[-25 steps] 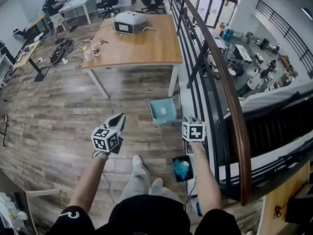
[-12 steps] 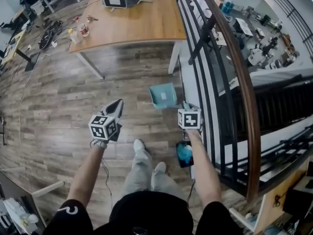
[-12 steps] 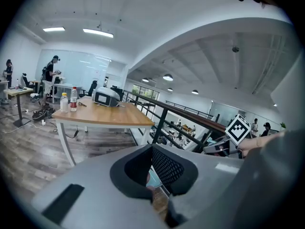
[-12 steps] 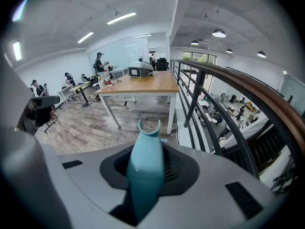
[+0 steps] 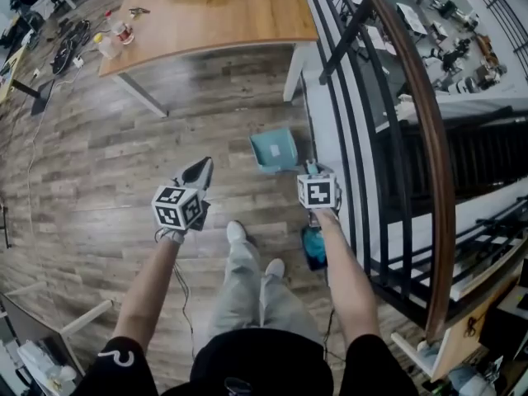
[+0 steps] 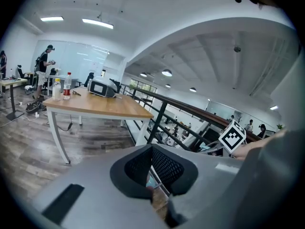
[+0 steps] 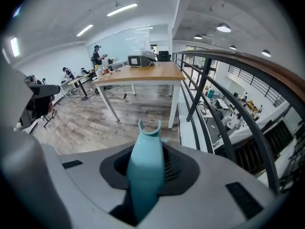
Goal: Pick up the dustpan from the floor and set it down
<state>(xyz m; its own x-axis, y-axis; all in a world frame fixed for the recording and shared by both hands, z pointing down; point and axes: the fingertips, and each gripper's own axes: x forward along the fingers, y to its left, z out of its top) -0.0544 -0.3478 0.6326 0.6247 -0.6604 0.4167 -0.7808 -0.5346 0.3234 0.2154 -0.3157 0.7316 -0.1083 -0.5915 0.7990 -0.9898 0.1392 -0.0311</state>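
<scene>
Right gripper (image 5: 311, 169): the jaws were clamped on the teal handle (image 7: 143, 171) of the dustpan (image 5: 275, 149). The handle ran up between the two dark mesh pads, and its forked end stood clear beyond the jaw tips. The marker cube (image 5: 318, 190) faced upward, and the gripper pointed steeply down.

Dustpan position: the teal pan sat low over the wood-plank floor (image 5: 124, 155), ahead of the right gripper and just beside the base of the railing (image 5: 412, 97). The open tray faced up. It could not be determined from where I stood whether the pan rested on the boards or hung just above them.

Left gripper (image 5: 203, 165): the jaws were together at the tips, with nothing between the pads. Floor and railing bars showed through the hollow behind the tips. The gripper pointed forward and slightly down, well apart from the dustpan and to its left.

Surroundings: the person stood with both arms extended, shoes (image 5: 237, 231) on the planks between the two grippers. A small dark bin (image 5: 313, 250) with something teal inside stood by the railing, near the person's right foot. A wooden table (image 5: 214, 15) on white legs stood farther ahead, with small items at its left end. Cables lay on the floor to the left of the table.
</scene>
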